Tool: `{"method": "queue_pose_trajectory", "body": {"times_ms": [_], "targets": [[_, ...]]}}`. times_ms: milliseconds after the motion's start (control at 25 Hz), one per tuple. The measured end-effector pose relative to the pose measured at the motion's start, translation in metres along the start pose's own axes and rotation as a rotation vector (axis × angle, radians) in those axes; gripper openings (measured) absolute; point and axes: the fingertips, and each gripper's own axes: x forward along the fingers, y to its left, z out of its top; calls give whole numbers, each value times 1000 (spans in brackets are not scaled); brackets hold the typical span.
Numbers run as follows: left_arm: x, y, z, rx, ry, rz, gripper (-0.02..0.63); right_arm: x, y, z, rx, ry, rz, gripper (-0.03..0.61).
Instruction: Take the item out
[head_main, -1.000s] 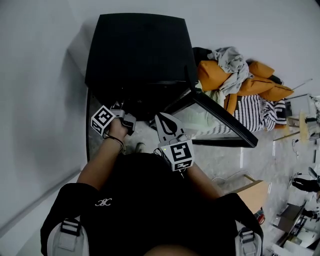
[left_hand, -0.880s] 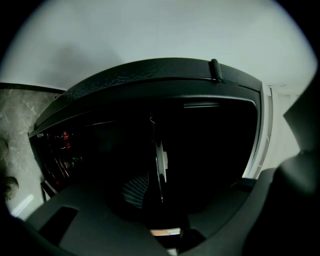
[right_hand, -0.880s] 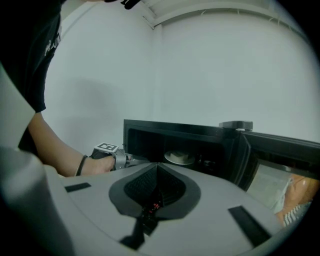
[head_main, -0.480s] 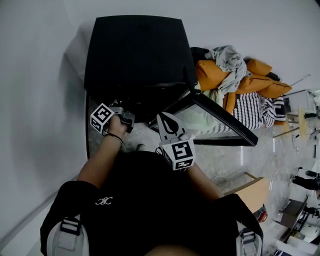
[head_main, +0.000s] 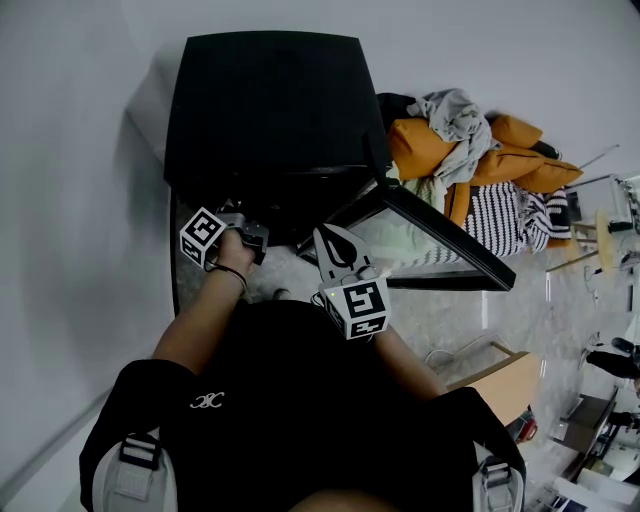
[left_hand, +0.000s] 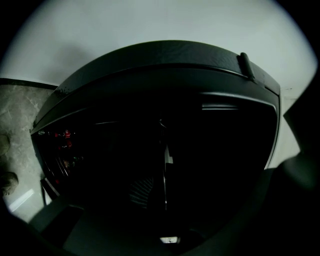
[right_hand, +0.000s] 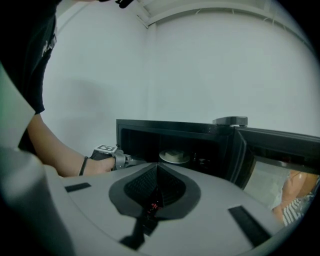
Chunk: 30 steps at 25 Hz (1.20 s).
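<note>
At centre left of the head view, our left gripper (head_main: 258, 238) reaches into the open microwave (head_main: 270, 100); our right gripper (head_main: 332, 245) hangs outside. Left gripper view: its jaws, just closing, are lost in darkness; we cannot tell their spread or contents. Right gripper view: jaws pressed together, empty; the plate (right_hand: 175, 157) sits inside, centre frame.

Both grippers out in front of me, the left reaching further than the right.

My left gripper (head_main: 247, 236) sits at the end of my bare, outstretched left forearm (head_main: 200, 325) and points almost level. Its jaws have just been closing a little, but its own view is too dark for me to tell how they stand or whether anything lies between them. My right gripper (head_main: 336, 252) hangs close to my chest, tipped slightly down, jaws pressed together on nothing, its marker cube (head_main: 357, 307) facing up.
</note>
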Motion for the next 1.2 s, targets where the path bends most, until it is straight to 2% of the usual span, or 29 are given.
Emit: {"method": "queue_pose_trajectory", "body": {"times_ms": [120,840,1200], "targets": [[1,-3,0,10,-1,-11,37,0,-2,-3,5,2,0,8],[-14,-3,-10,17,24,9,35,7,8,-6,10,2,46,8],[-37,1,-22,21,58,25,35,18,19,-4,-27,-3,84,8]]}}
